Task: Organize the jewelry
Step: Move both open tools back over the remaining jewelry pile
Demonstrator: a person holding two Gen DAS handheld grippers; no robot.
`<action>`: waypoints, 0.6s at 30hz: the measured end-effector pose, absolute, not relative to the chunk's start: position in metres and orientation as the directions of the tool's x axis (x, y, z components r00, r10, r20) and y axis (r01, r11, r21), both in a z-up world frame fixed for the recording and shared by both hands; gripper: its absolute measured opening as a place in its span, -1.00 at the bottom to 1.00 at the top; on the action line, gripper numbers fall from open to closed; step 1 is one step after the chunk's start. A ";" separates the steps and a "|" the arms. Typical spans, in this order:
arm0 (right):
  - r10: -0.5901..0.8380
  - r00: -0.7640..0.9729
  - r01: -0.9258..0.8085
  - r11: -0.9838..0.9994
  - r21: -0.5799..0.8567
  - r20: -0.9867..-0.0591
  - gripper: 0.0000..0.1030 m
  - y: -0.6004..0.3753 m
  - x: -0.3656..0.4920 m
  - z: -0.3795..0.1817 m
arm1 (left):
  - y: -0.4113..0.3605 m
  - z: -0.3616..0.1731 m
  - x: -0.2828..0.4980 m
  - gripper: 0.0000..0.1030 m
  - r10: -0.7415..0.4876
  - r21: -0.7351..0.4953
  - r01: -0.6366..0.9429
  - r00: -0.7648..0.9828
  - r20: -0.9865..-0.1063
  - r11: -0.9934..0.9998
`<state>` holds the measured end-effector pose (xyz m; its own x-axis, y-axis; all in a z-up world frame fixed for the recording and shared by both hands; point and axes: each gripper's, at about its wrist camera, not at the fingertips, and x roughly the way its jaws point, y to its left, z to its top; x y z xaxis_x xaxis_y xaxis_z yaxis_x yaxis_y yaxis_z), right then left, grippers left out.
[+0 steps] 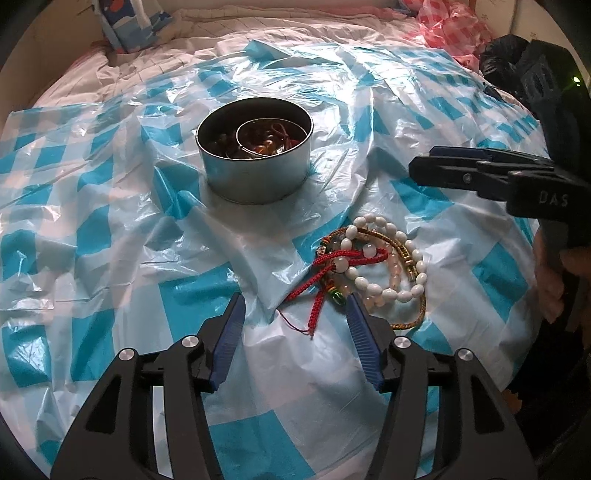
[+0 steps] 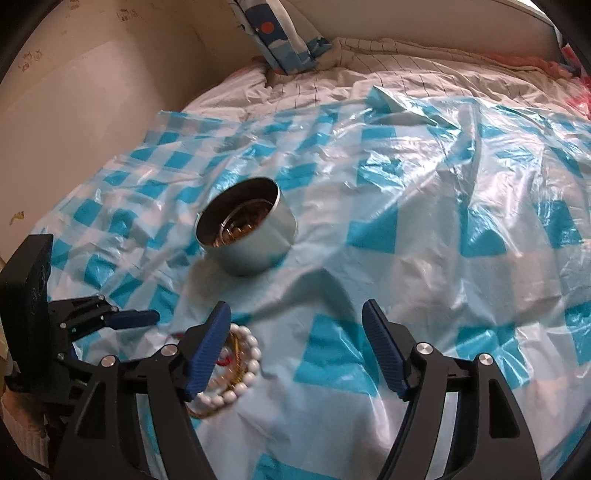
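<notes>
A round metal tin [image 1: 255, 181] stands on the checked sheet and holds brown beads and a silver bangle [image 1: 266, 142]. Nearer lies a tangle of jewelry: a white bead bracelet [image 1: 369, 286], a red braided cord [image 1: 325, 275], a gold braided chain [image 1: 400, 245] and a pale pink bead bracelet [image 1: 393, 271]. My left gripper [image 1: 295, 301] is open just short of this pile, with the red cord's tail between its jaws, untouched. My right gripper [image 1: 424, 160] hovers right of the tin. In the right wrist view my right gripper [image 2: 295, 306] is open over bare sheet, the tin [image 2: 258, 243] ahead, the white beads [image 2: 251, 354] beside its left finger.
A crinkled blue-and-white checked plastic sheet [image 1: 110, 229] covers a bed. A blue patterned pillow [image 1: 129, 26] lies at the far end, a pink checked bag [image 1: 454, 26] and a black bag [image 1: 502, 55] at the far right. A beige wall [image 2: 92, 92] runs along the bed's left.
</notes>
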<state>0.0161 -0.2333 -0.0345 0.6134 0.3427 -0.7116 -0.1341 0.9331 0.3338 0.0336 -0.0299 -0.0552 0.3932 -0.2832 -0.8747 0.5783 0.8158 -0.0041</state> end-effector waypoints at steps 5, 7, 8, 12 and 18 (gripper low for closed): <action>0.327 0.585 -0.159 0.944 0.290 -0.742 0.39 -0.221 0.019 -0.042 | -0.030 -0.053 0.033 0.04 -0.281 0.020 0.575 0.431 -0.857 0.818; 0.326 0.582 -0.164 0.944 0.285 -0.745 0.41 -0.218 0.019 -0.043 | -0.032 -0.051 0.033 0.04 -0.278 0.042 0.579 0.453 -0.847 0.814; 0.329 0.580 -0.165 0.943 0.288 -0.746 0.43 -0.217 0.020 -0.044 | -0.034 -0.050 0.033 0.04 -0.282 0.048 0.584 0.460 -0.842 0.810; 0.331 0.577 -0.162 0.942 0.293 -0.747 0.45 -0.217 0.022 -0.045 | -0.041 -0.051 0.029 0.03 -0.291 0.079 0.613 0.480 -0.828 0.786; 0.330 0.570 -0.153 0.942 0.297 -0.752 0.46 -0.217 0.025 -0.047 | -0.043 -0.064 0.033 -0.88 -0.196 0.159 0.604 0.478 -0.856 0.781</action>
<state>0.0245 -0.2175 -0.0474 0.5701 0.3299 -0.7525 -0.1534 0.9425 0.2969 0.0329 -0.0429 -0.0635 0.4784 -0.1956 -0.8561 0.6038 0.7812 0.1589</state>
